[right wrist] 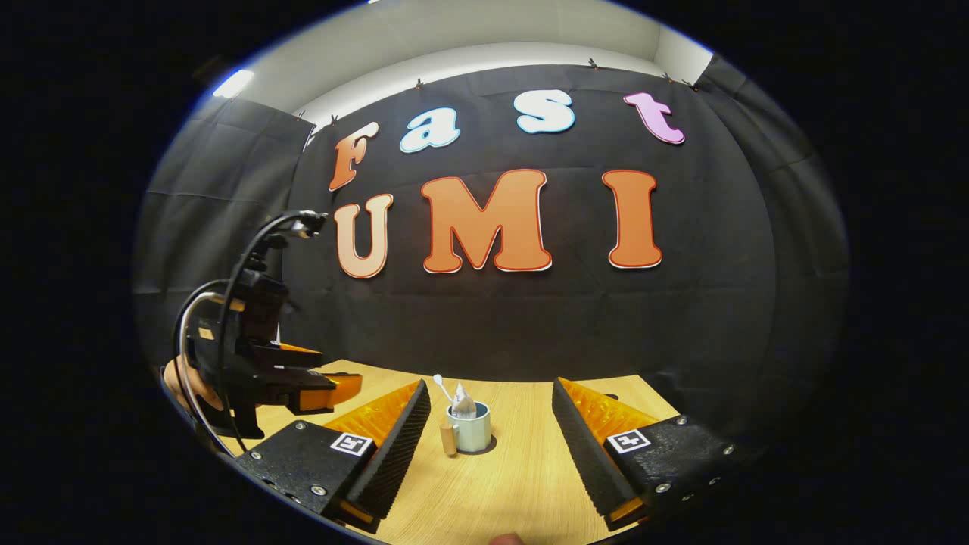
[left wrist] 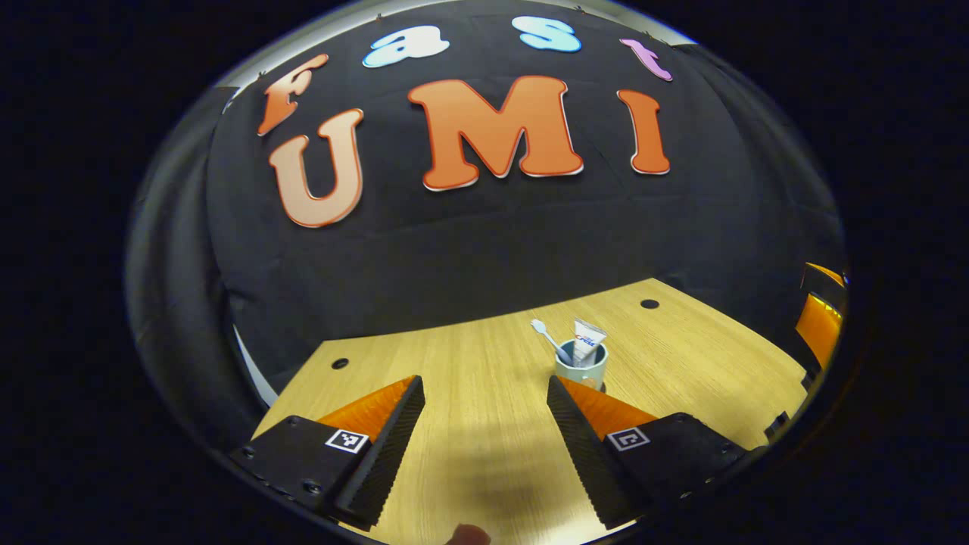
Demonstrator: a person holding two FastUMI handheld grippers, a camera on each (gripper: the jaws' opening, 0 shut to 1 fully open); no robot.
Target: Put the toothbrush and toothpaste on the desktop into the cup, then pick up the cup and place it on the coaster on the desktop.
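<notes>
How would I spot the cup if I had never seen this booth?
Start at the wooden table in front of the black cloth wall. Near its middle stands the pale cup, with a dark disc showing under its base. It is the only upright vessel there, with a white toothbrush and a toothpaste tube sticking out of its top.

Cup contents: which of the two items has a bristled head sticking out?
The toothbrush, leaning out leftward from the cup; the toothpaste beside it is a flat tube standing upright.

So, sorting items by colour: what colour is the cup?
Pale blue-green, clearest in the left gripper view: cup.
</notes>
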